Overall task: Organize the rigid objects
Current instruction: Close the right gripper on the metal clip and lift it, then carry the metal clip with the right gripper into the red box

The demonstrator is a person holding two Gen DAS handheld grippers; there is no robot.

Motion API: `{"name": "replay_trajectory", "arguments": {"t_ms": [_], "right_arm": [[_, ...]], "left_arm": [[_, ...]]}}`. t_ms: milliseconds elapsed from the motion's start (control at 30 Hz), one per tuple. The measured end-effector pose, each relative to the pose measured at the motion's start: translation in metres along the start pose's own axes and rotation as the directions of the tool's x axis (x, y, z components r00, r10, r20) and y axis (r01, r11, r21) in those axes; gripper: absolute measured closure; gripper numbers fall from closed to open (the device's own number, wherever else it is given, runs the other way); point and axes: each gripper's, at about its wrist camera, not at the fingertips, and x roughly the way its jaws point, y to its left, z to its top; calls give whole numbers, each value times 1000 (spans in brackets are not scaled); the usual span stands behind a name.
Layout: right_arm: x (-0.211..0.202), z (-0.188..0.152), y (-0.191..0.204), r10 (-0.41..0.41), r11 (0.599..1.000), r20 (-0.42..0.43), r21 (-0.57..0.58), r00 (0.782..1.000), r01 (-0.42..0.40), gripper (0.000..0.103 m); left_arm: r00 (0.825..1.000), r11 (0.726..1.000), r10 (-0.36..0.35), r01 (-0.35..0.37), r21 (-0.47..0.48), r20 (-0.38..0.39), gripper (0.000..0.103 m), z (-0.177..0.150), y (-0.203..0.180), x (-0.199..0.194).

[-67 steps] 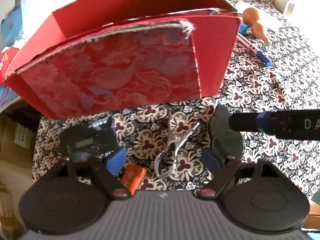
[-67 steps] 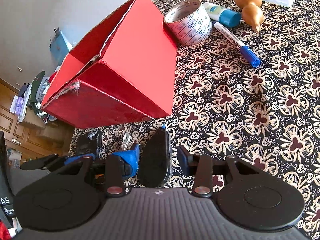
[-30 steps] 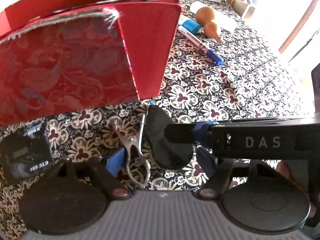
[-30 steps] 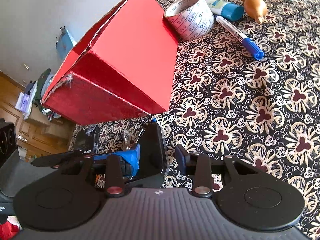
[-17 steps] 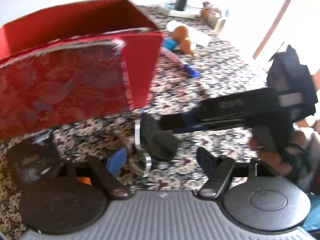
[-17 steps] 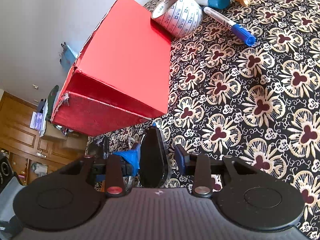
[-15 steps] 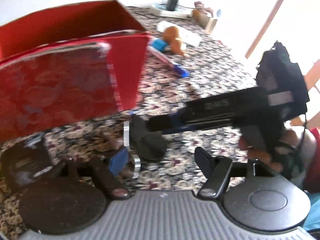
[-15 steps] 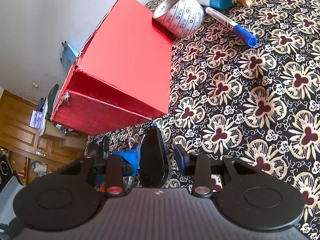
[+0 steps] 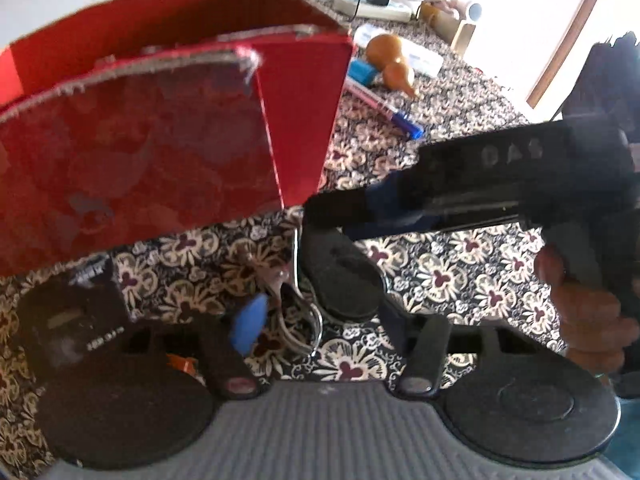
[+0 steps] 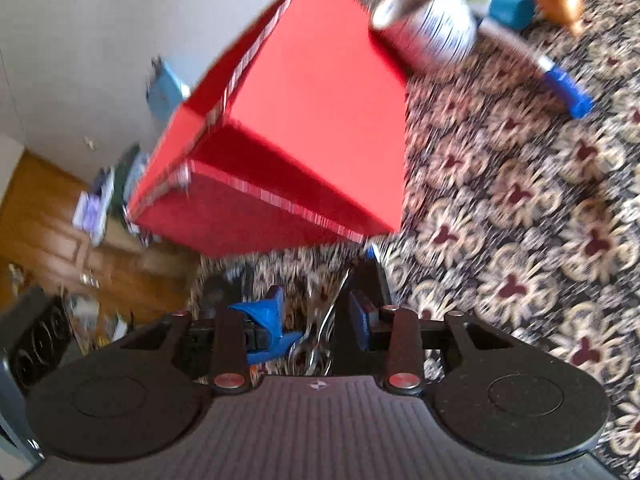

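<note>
At the worktop's (image 9: 460, 264) left edge lies a black gadget (image 9: 68, 320) with a small screen. Behind it a red box (image 9: 160, 140) stands open-topped; what it holds cannot be seen. In front of the box, the left gripper (image 9: 320, 320) is spread wide around a shiny metal clip (image 9: 296, 304). The right gripper (image 10: 316, 316) is clenched on a flat black disc (image 9: 340, 276), upright on edge beside the clip. Past the box's right side lie a tape roll (image 10: 428, 28), a blue-capped marker (image 9: 384, 108) and a tan gourd (image 9: 390, 64).
</note>
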Motion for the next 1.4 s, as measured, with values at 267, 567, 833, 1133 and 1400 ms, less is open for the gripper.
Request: {"name": "replay_trajectory", "arguments": {"t_ms": [267, 567, 833, 1133, 1400], "right_arm": [[-4, 1, 1, 6, 999, 14, 33, 1000, -6, 85], [7, -10, 22, -62, 998, -29, -17, 998, 62, 84], [21, -7, 13, -12, 992, -67, 123, 998, 20, 84], [11, -1, 19, 120, 973, -46, 203, 992, -108, 94], [-22, 14, 46, 199, 966, 49, 159, 979, -204, 97]], "left_arm": [[1000, 999, 2, -1, -39, 29, 65, -5, 18, -1], [999, 999, 5, -3, -41, 49, 73, -5, 32, -9], [996, 999, -14, 17, -30, 93, 78, -6, 35, -30], [991, 998, -41, 48, -47, 129, 81, -7, 46, -49], [970, 996, -74, 82, -24, 231, 83, 9, 46, -87]]}}
